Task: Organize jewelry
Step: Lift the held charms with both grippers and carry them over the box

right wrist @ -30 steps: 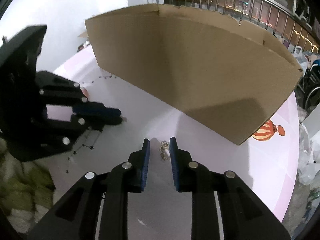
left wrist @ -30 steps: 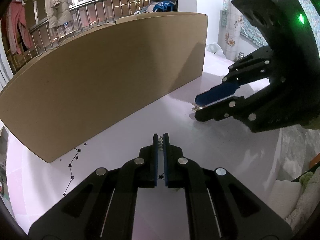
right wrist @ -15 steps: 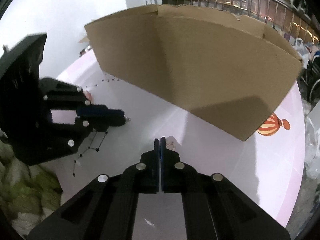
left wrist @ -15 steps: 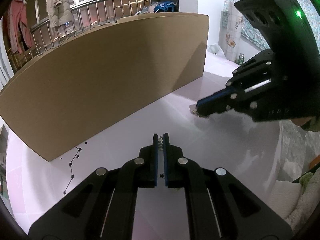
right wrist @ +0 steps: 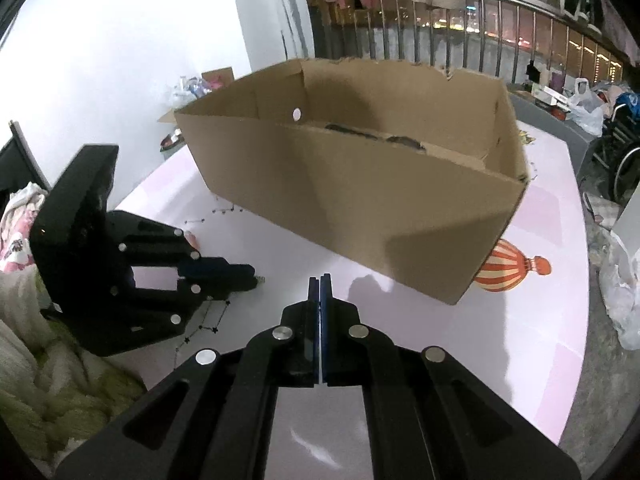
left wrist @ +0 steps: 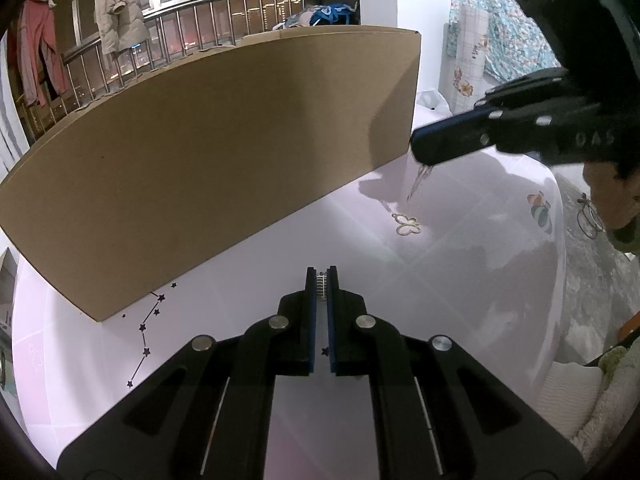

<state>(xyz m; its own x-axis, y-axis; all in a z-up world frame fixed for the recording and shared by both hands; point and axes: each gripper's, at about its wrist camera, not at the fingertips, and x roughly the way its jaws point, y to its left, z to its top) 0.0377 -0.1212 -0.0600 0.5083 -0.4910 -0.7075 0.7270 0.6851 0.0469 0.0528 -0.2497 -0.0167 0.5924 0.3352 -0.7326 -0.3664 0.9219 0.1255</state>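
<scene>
Jewelry: butterfly pendant [left wrist: 408, 225] lies flat on the pale pink surface [left wrist: 460, 280], near the cardboard box [left wrist: 208, 152] corner, wings spread sideways. Right gripper [left wrist: 420, 152], raised above the surface, is pinched on a thin dangling piece [left wrist: 418, 180] hanging point-down. Left gripper [left wrist: 321, 276] is nearly closed on a small ridged silver item [left wrist: 321, 286] standing upright. Printed stars and a striped balloon [right wrist: 508, 270] mark the surface; railing [left wrist: 160, 52] and hung coats behind. Writing on right gripper unreadable.

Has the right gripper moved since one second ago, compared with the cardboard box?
Yes. The right gripper has lifted off the table and risen toward the cardboard box corner, with a small dangling piece.
</scene>
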